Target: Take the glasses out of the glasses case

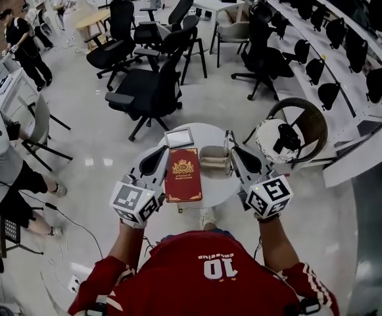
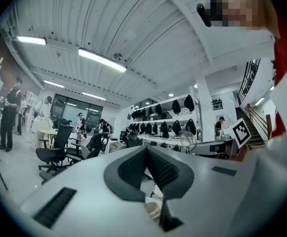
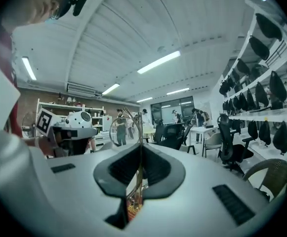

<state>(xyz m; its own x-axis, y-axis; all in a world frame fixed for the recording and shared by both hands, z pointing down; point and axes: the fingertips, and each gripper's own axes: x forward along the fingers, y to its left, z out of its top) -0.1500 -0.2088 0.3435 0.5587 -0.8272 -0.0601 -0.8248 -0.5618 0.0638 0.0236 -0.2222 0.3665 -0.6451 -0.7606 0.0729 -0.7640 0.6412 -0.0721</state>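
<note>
On the small round white table lies a tan glasses case, between my two grippers. My right gripper is shut on the glasses, just right of the case. In the right gripper view the thin gold-framed glasses run up between the closed jaws of my right gripper; one round lens rises above them to the left. The lens of the glasses also shows in the left gripper view. My left gripper is shut with nothing in it, left of the red book.
A red book with a gold crest lies between the grippers, with a small white square frame behind it. Black office chairs stand beyond the table. A wicker chair is at the right and a seated person at the left.
</note>
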